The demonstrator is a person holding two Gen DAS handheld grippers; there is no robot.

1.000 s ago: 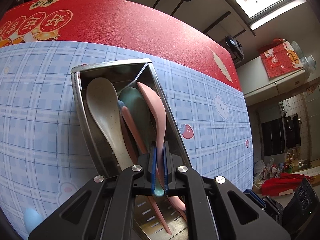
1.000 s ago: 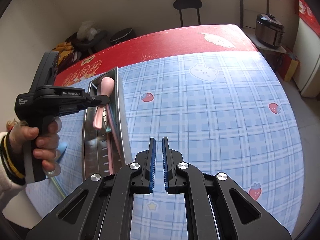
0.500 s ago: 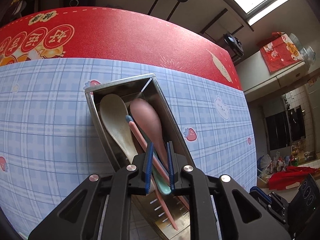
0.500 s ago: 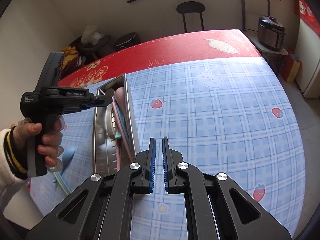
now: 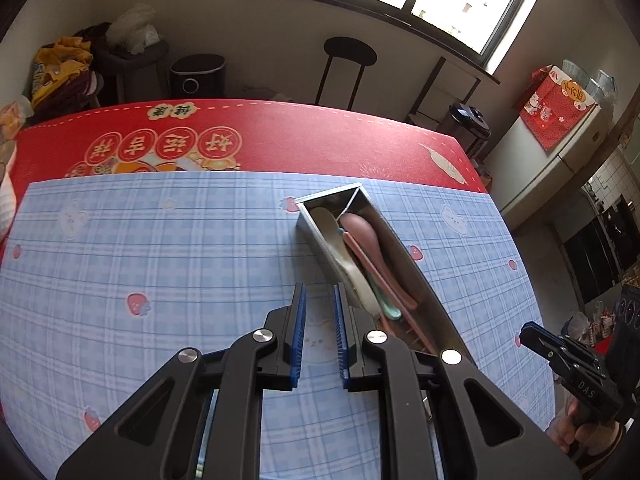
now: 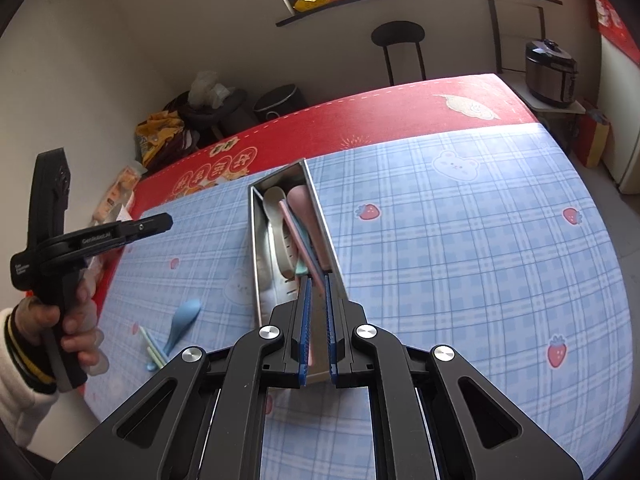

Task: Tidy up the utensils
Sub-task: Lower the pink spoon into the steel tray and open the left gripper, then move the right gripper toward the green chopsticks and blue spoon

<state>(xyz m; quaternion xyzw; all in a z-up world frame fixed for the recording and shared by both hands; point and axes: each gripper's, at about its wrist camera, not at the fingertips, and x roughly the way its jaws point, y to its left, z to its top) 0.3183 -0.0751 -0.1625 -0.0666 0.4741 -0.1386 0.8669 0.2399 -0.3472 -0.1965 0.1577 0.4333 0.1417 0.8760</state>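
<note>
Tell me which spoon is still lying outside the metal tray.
The blue spoon. It lies on the checked tablecloth left of the metal tray, beside loose chopsticks; the white and pink spoons are inside the tray.

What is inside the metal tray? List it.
The metal tray holds a cream spoon, a pink spoon, a pink chopstick and a mint-green handle; whatever lies beneath them is covered.

Both grippers are black plastic with silver screws and ribbed blue fingers (image 5: 299,336). The left hand (image 6: 60,320) wears a white sleeve (image 6: 20,396) with dark and yellow wristbands.
</note>
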